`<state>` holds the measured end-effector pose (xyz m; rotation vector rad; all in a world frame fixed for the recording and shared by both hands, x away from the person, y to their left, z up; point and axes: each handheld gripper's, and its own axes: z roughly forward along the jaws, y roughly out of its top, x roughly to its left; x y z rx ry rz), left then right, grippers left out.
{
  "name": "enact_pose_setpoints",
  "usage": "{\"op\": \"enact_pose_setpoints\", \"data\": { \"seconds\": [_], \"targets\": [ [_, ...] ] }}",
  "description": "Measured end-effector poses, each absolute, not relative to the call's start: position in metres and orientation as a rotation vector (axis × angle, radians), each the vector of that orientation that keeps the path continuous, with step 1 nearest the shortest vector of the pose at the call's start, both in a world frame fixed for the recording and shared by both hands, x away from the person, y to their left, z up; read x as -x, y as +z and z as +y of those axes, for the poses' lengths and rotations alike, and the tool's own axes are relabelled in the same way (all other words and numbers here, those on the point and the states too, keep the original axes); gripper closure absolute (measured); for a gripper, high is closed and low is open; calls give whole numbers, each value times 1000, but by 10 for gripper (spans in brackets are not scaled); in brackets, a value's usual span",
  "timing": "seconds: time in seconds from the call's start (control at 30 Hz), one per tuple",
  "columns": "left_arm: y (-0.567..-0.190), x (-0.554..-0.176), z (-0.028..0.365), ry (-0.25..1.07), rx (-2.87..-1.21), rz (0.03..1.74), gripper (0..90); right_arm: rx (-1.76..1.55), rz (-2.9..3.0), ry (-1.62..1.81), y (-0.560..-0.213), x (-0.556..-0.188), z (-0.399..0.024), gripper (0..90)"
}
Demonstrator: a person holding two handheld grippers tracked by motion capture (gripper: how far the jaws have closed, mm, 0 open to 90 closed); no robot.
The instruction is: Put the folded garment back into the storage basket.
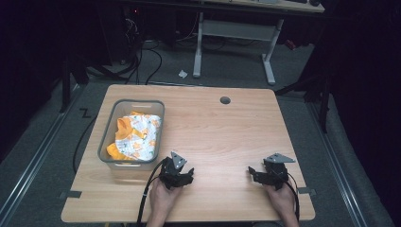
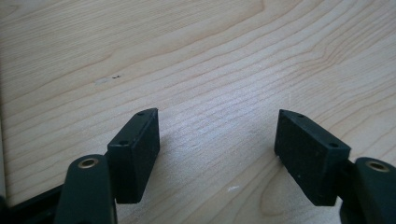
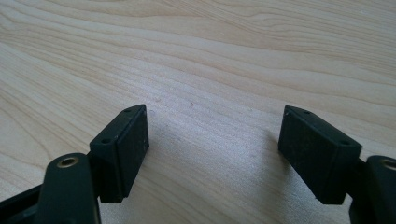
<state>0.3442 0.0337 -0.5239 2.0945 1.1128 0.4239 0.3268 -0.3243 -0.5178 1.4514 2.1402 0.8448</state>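
Observation:
A clear plastic bin (image 1: 108,137) stands at the left of the wooden table (image 1: 222,132). Inside it lies a crumpled orange, white and green patterned cloth (image 1: 135,136). My left gripper (image 1: 182,177) rests near the front edge, just right of the bin's front corner, held by a hand. My right gripper (image 1: 257,175) sits at the front right, also in a hand. In the left gripper view the left gripper (image 2: 217,140) is open over bare wood. The right gripper (image 3: 215,140) in the right gripper view also stands open, with nothing between its pads.
A round cable hole (image 1: 225,100) sits near the table's far edge. Beyond the table stand a white desk frame (image 1: 234,33), cables (image 1: 142,56) on the grey floor and a scrap of paper (image 1: 183,74). A black cable (image 1: 144,198) trails from the left gripper.

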Motion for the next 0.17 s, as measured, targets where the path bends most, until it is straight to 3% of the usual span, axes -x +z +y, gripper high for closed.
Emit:
{"op": "enact_pose_setpoints", "data": {
  "seconds": [0.17],
  "targets": [
    [-524,-344,34,423,-2093,1115,308,-1451,2140,845,-518,-327,-324,248]
  ]
}}
